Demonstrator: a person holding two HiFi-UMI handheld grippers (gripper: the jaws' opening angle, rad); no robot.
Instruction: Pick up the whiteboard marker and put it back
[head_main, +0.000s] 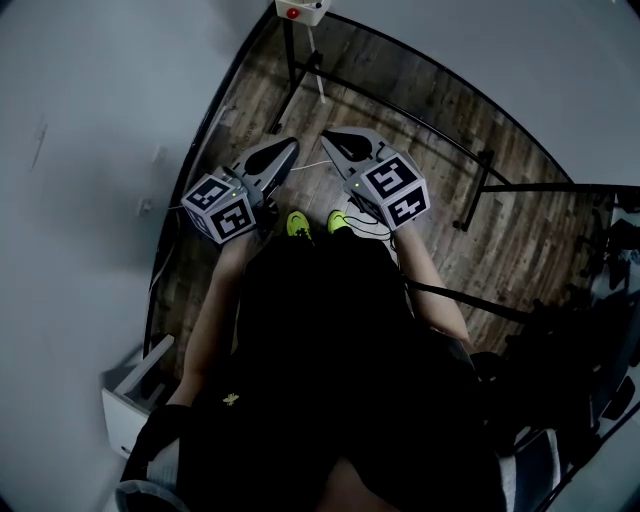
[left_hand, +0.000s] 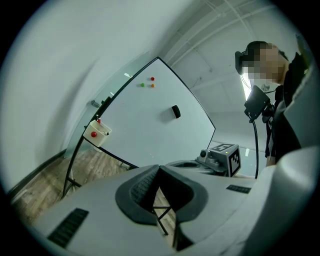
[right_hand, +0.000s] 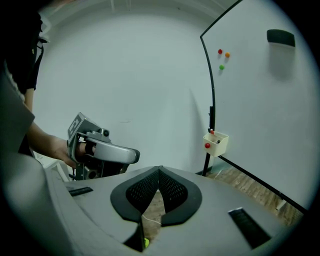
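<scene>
Two closed, empty claws, the left claw (left_hand: 159, 168) and the right claw (right_hand: 159, 169), faced the whiteboard (left_hand: 145, 125).

Both were held side by side above the wooden floor (head_main: 520, 235), each with its pads meeting at the tips and nothing between them. The whiteboard stood on its stand ahead and carried a black eraser (left_hand: 175, 111) and three small magnets (left_hand: 149, 82), red, green and orange. A small white box (right_hand: 216, 143) with a red dot on its front hung at the board's lower corner. A thin red-tipped stick (right_hand: 211, 132) stood roughly upright in it, long axis vertical and tip up, well apart from both claws. It was too small to say for certain that it was the marker. The cubes (head_main: 224, 208) on the claws bore black-and-white square patterns.
</scene>
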